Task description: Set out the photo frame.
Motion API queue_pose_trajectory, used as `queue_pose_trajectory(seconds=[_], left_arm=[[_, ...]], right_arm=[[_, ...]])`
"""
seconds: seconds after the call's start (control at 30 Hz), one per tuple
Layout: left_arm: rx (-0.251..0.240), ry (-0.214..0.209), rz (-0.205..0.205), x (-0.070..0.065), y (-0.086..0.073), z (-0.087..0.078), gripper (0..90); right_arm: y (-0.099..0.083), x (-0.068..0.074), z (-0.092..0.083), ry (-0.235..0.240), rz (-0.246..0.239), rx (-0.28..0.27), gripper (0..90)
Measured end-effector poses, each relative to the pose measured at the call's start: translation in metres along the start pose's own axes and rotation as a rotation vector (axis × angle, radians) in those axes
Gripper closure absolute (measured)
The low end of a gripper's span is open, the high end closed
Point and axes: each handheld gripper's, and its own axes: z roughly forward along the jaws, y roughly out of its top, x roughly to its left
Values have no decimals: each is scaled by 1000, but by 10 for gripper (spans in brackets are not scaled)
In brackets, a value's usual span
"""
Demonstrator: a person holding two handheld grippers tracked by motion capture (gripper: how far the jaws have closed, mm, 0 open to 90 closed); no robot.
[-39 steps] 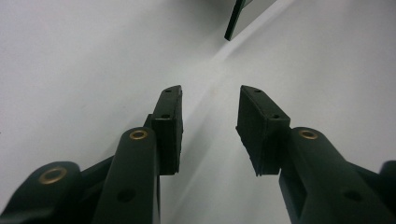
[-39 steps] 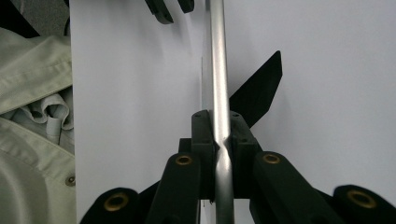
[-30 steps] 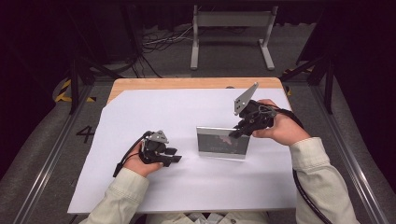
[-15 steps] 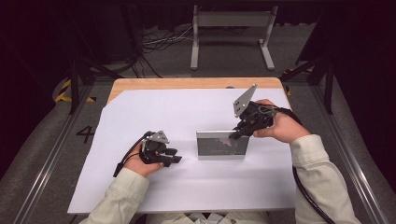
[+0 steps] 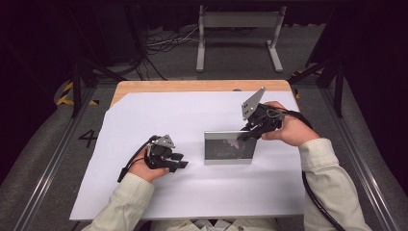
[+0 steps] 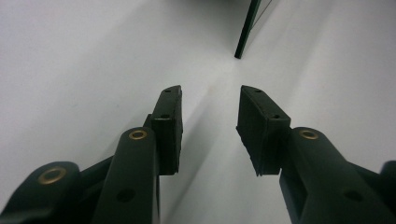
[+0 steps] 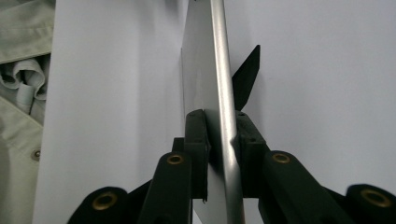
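on white sheet (image 5: 192,120), right tongs (image 5: 243,136) clamping mirror (image 5: 228,148), left tongs (image 5: 180,161) agape

This looks like a lab or recording studio set up for capturing handling work, not a home or shop. The wooden desk (image 5: 192,86) is covered almost to its edges by a plain white sheet (image 5: 192,120), and black curtains (image 5: 57,29) close off the dark surroundings. Metal rails (image 5: 43,168) run along the grey floor (image 5: 29,163) on both sides of the desk, and a painted "4" (image 5: 89,138) with yellow-black hazard tape (image 5: 65,94) marks the floor off the desk's left edge. Beyond the far edge stand a grey metal stand (image 5: 238,21) and loose cables (image 5: 163,45). A cable (image 5: 315,202) trails from the right gripper (image 5: 245,134).
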Motion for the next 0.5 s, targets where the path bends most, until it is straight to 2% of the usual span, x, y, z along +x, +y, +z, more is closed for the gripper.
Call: queue_pose_trajectory(seconds=[0.07, 0.1, 0.17, 0.2, 0.23, 0.33, 0.5], left_arm=[[-2, -2, -1, 0, 0, 0, 606], [-2, -2, 0, 0, 0, 0, 603], [-3, 0, 1, 0, 0, 0, 601], [-3, 1, 0, 0, 0, 0, 599], [-4, 1, 0, 0, 0, 0, 596], [-2, 1, 2, 0, 1, 0, 594], [-4, 5, -1, 0, 1, -1, 590]], right_arm=[[0, 0, 1, -32, -9, 2, 742], [-1, 0, 2, -56, -2, 6, 697], [-1, -1, 2, -59, 4, 0, 663], [-2, 0, 2, -56, 8, -2, 616], [-3, 1, 0, -60, 18, -16, 524], [-4, 3, -2, -63, 25, -33, 486], [-8, 5, -12, -104, 46, -67, 426]])
